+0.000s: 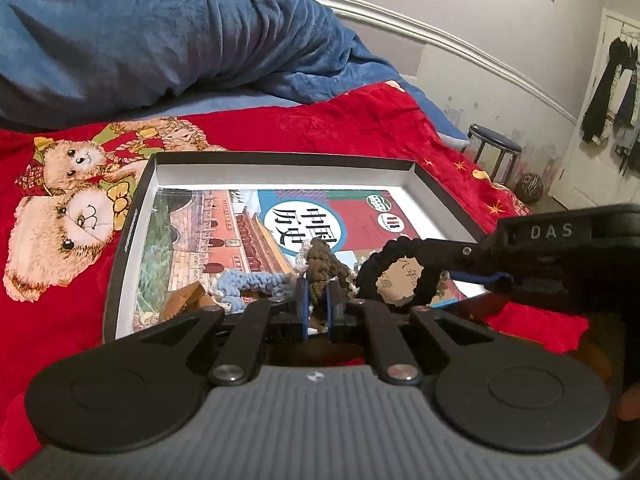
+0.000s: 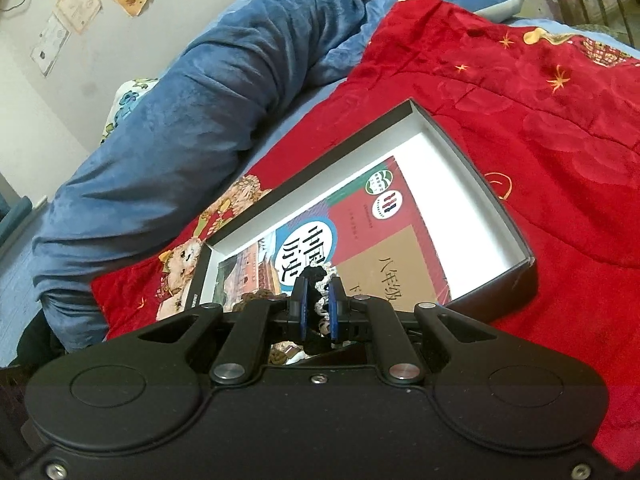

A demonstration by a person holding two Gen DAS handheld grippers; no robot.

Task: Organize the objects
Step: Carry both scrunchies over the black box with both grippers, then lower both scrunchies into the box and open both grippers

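Nearest us, our left gripper [image 1: 318,300] pinched the brown scrunchie [image 1: 322,268], our right gripper [image 2: 318,308] the black scrunchie [image 2: 316,280], over the box [image 1: 120,248] at six o'clock; the blue scrunchie [image 1: 248,284] already lay inside, so we judged sorting nearly finished.

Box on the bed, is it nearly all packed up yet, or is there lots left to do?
Partly. The book already lies flat in the box, and a light blue hair tie rests on it. In hand: the left gripper pinches a brown hair tie, the right gripper a black hair tie, both over the box. Left: letting those two go inside.
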